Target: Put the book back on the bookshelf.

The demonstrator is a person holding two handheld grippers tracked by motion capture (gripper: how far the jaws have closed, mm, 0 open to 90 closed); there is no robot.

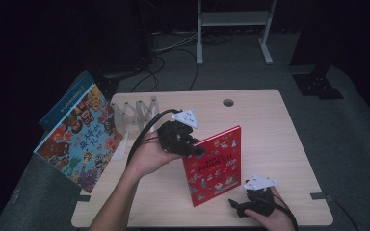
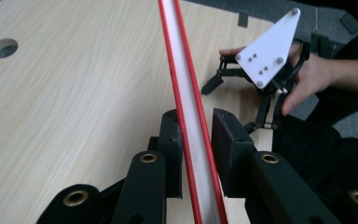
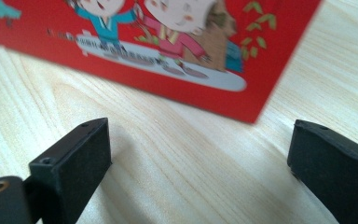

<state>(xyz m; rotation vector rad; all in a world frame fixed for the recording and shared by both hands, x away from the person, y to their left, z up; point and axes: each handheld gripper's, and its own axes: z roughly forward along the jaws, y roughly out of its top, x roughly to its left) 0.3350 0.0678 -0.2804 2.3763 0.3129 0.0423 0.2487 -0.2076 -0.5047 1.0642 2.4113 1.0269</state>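
- The thin red hardcover picture book (image 1: 215,163) stands tilted on its lower edge near the middle of the pale wooden table (image 1: 270,120), its illustrated cover turned to the right and near side.
- The left gripper (image 1: 192,148) reaches in from the left and takes the book's upper left edge. In the left gripper view the book's page edge (image 2: 189,116) runs between the two black jaws: the left one lies against the cover, while the right one stands just beside the other cover with a narrow gap, so the clamp does not look complete.
- The right gripper (image 1: 235,204) rests low at the near right of the table, just beside the book's near lower corner and apart from it. Its jaws stand wide apart with bare tabletop between them; in the right gripper view the book's red corner (image 3: 242,100) lies beyond the pads, untouched.
- A clear, zigzag-folded plastic book rack (image 1: 137,111) stands at the far left of the table. Whether its slots hold anything cannot be told.
- Off the table's left edge a large, colourful cartoon-covered picture book (image 1: 79,139) leans tilted, with a dark blue book (image 1: 67,103) behind it on the far side; the two touch.
- A round cable hole (image 1: 228,102) sits by the table's far edge.
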